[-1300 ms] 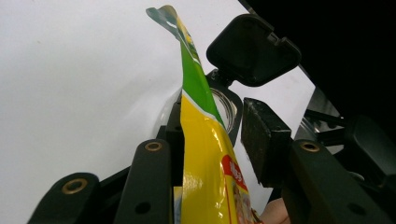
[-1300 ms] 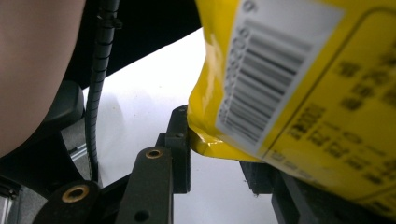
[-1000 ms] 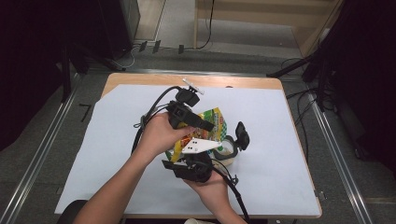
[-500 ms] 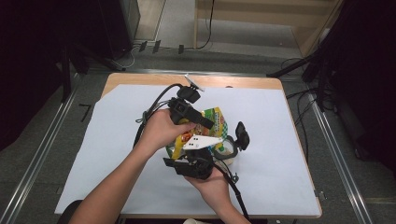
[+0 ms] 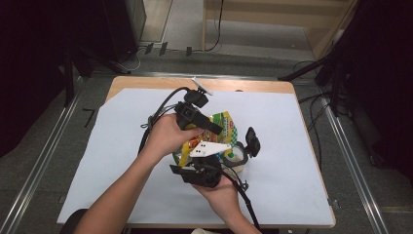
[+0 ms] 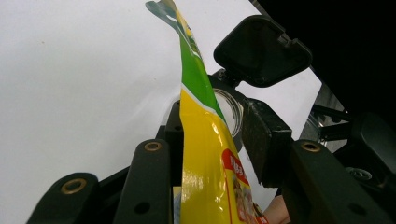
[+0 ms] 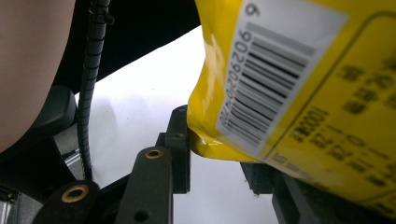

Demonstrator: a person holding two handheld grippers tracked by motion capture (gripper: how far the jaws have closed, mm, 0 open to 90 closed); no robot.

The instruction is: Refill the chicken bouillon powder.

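Nearest us, the right tool (image 5: 210, 157) holds the bottom corner of the yellow bag (image 5: 221, 127), its jaws part closed on the fold by the barcode (image 7: 266, 74). Beyond it, the left tool (image 5: 210, 127) straddles the bag's upper edge, jaws half shut; we cannot tell if both pads press. The bag hangs over the middle of the surface (image 5: 292, 126), above an open jar (image 5: 235, 157) with its flip lid (image 5: 252, 141) up. We judge the slick foil could slip from either hold and spill beside the jar. Against 1 second ago, the scene looks unchanged.
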